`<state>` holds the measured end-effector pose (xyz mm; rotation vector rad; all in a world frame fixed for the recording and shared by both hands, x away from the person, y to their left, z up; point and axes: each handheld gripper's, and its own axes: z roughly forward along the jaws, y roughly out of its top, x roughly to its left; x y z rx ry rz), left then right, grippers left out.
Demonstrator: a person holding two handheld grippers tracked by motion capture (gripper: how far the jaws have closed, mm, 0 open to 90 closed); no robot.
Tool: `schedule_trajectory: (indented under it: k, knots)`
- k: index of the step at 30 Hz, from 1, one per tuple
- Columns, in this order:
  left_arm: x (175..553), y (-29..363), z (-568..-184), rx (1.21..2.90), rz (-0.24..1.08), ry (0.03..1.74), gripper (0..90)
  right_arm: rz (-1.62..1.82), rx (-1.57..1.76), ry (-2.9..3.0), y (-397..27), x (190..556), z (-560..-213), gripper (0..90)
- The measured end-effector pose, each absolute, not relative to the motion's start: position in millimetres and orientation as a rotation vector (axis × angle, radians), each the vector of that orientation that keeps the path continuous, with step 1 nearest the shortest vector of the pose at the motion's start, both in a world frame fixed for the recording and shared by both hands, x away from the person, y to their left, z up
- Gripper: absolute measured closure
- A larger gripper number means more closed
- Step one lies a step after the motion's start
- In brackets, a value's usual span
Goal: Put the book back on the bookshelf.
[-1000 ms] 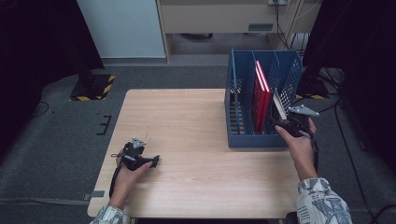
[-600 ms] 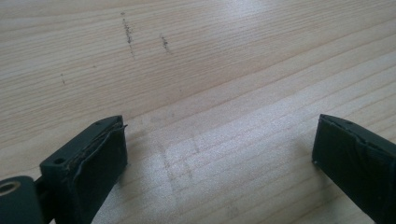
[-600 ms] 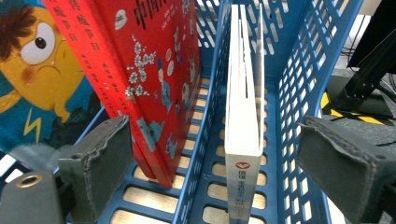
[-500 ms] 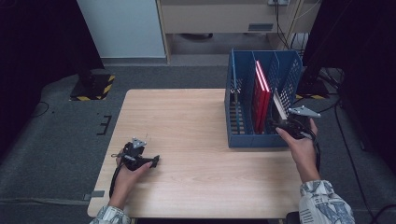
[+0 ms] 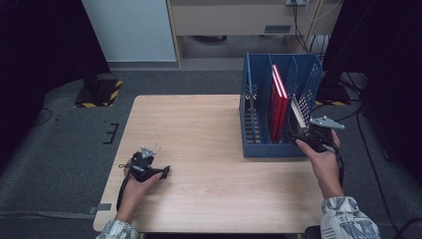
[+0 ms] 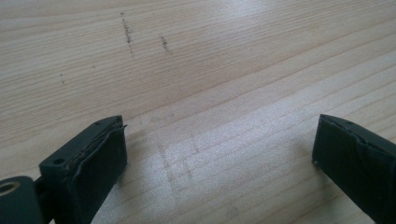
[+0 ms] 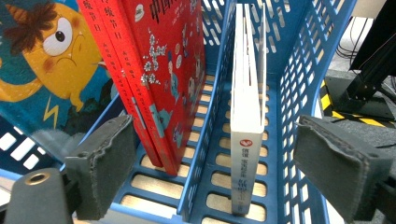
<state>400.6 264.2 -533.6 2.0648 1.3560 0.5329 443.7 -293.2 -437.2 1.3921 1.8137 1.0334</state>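
I sit at a pale wooden table (image 5: 214,149) on a grey carpeted floor (image 5: 59,149), with a light cabinet (image 5: 129,30) and dark curtains beyond it. A blue slotted rack (image 5: 259,149) stands at the table's far right corner. My right gripper (image 7: 224,177) hovers at the near end of that rack, its jaws apart and having just narrowed a little, pressing on nothing. Straight ahead between them stands a white book (image 7: 247,116) upright in the rightmost compartment, its spine toward me. The red books (image 7: 159,79) lean in the next compartment, to the left of my jaws. My left gripper (image 6: 219,163) rests low over bare wood, jaws wide apart and empty.
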Motion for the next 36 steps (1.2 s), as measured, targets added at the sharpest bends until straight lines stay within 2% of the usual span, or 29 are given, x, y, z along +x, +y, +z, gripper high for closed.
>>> schedule_trajectory:
  k: [6,17,36]
  knots:
    - [401,264,-534,2.065,0.533,1.355,2.5,1.015,1.370,1.811,-293,436,-436,13.0]
    - [400,264,-534,2.066,0.533,1.354,2.5,1.009,1.356,1.812,-286,422,-438,4.5]
    - [400,263,-534,2.067,0.533,1.350,2.3,1.056,1.266,1.926,-250,405,-435,4.5]
